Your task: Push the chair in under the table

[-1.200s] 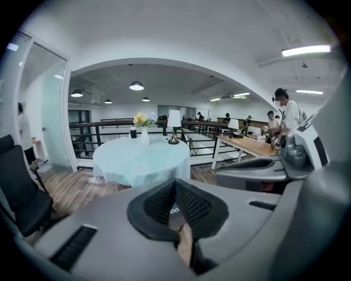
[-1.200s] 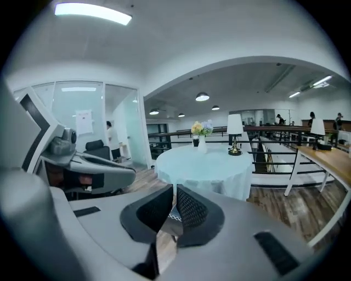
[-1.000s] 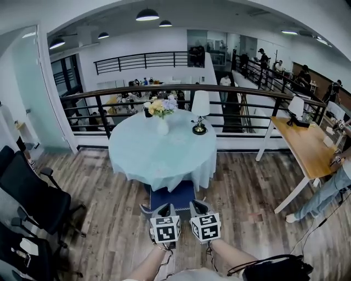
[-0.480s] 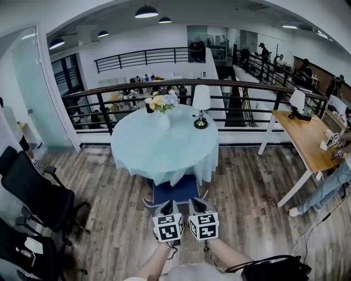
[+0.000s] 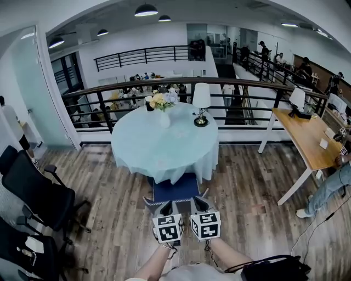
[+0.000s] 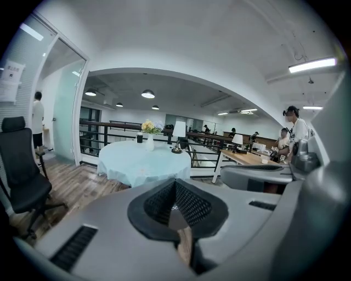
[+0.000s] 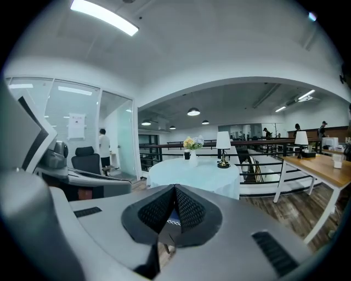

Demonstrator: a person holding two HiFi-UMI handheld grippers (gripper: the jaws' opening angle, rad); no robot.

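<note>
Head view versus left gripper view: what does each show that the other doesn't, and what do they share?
Only the head view: the blue padded chair seat poking out from under the round table with pale blue cloth, plus the marker cubes on the left gripper and right gripper. Only the left gripper view: its black mesh-padded jaws closed together. Shared: that table, white vase of flowers, white-shaded lamp, black office chair, light wooden desk.

The room is being lit brightly and evenly from above by round ceiling lamps and strip lights, the strips being blown out to white glare. Only a soft shadow is being cast beneath the table. The railing is being bent into arcs, and the gripper views' corners are being blacked out, their near foreground being rendered soft.
</note>
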